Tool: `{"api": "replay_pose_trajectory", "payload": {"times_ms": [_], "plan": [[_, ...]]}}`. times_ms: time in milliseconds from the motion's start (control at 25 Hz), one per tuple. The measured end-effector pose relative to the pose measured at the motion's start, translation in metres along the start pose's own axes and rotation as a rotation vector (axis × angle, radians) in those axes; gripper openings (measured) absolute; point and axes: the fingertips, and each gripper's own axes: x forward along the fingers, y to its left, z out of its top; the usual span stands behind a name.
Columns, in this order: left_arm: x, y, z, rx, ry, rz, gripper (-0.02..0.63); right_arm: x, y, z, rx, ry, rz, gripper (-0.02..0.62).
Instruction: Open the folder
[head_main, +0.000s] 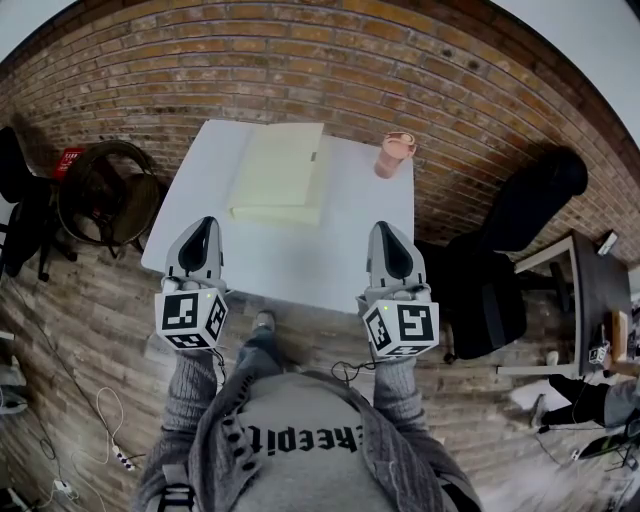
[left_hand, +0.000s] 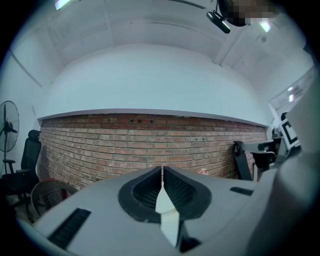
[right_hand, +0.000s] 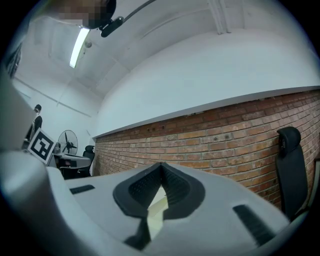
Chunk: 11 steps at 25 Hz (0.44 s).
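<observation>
The left gripper (head_main: 204, 232) and the right gripper (head_main: 388, 238) hover level over the near edge of the white table (head_main: 290, 262), each with its jaws pressed together and nothing between them. Beyond them the pale yellow folder (head_main: 278, 170) lies flat by the far left corner and looks closed. A pink cup (head_main: 395, 155) stands at the far right corner. To open it well, one gripper should pin the back leaf while the other parts its jaws and lifts only the cover's free edge.

Folder (right_hand: 157, 207) only a pale sliver behind the right gripper (right_hand: 161, 167), person's torso (head_main: 300, 450) cut off below
</observation>
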Motion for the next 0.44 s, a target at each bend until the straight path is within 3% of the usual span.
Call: {"api": "replay_pose_trajectory", "payload": {"times_ms": [440], "plan": [[-0.0009,0.0046,-0.0036,0.008,0.012,-0.013,0.014,0.0041,0.0088,0.0022,0.002,-0.008,0.006,0.003]]}}
